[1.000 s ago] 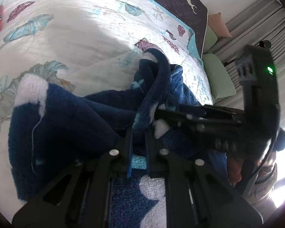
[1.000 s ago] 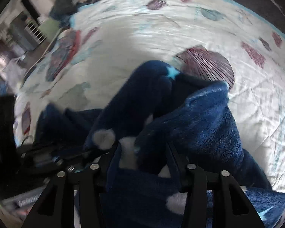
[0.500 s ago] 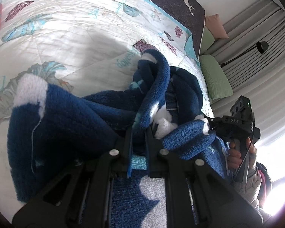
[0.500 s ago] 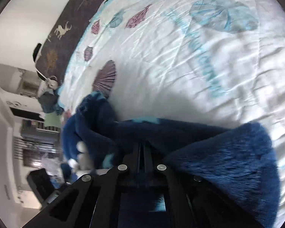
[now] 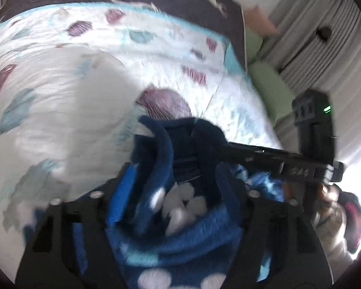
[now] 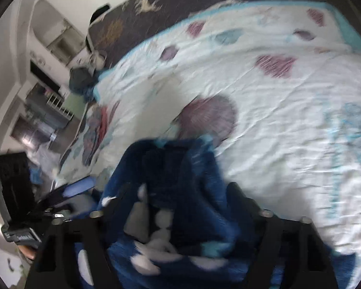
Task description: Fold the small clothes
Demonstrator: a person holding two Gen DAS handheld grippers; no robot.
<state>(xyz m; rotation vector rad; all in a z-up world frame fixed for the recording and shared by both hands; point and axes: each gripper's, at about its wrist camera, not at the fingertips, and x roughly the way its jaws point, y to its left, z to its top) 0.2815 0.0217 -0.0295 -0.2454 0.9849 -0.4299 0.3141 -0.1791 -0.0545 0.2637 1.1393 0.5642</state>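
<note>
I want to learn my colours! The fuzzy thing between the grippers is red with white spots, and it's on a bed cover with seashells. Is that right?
Not quite. The fuzzy garment is dark blue with white spots, not red. Both wrist views show that. The rest holds: it sits between the fingers of each gripper, on the bed cover printed with seashells.

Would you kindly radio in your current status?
Left gripper open, right gripper open, fleece bunched between both. Fleece heaped on the quilt. Nothing blocking.
</note>
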